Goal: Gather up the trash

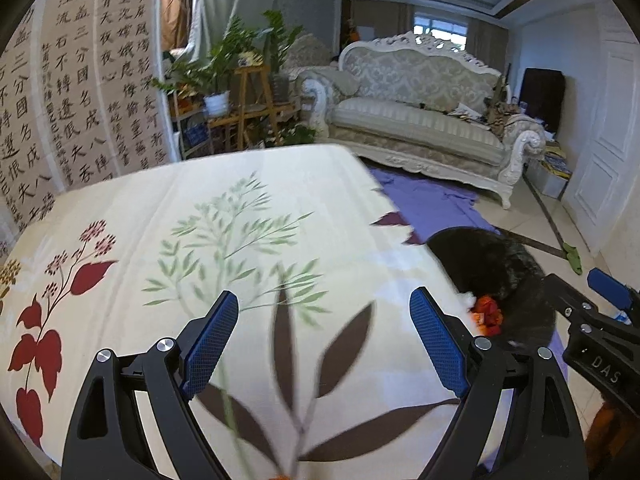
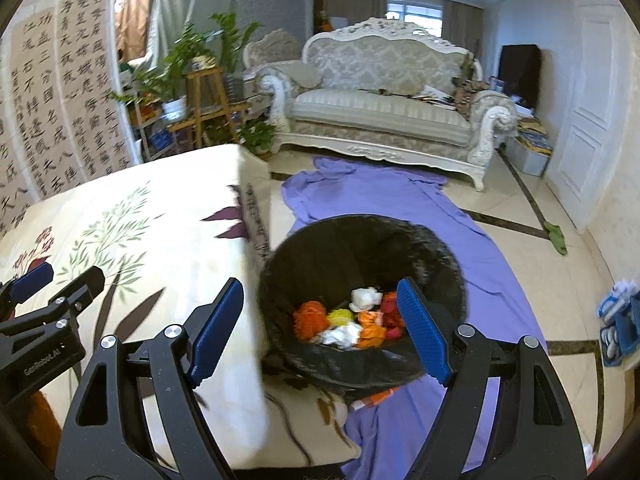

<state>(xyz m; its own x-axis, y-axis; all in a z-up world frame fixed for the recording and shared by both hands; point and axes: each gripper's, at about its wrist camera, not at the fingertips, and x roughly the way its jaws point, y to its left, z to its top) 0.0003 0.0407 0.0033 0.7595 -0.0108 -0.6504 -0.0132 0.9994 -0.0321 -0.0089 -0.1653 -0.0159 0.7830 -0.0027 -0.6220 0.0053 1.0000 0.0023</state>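
Living room: calligraphy panels on left wall, ornate sofa (image 2: pixel 384 116) at back, purple cloth (image 2: pixel 420 208) on tiled floor. Bench under floral tablecloth (image 1: pixel 200 240) fills the left; no trash visible on it. Left gripper (image 1: pixel 324 340) over the cloth, fingers apart, nothing between. Right gripper (image 2: pixel 320 328) beside it, fingers apart and empty, aimed down toward black-lined bin (image 2: pixel 360 248) off the bench's right edge. Crumpled orange, yellow, white wads (image 2: pixel 348 320) lie inside the bin. Right hand is nearer the bin.
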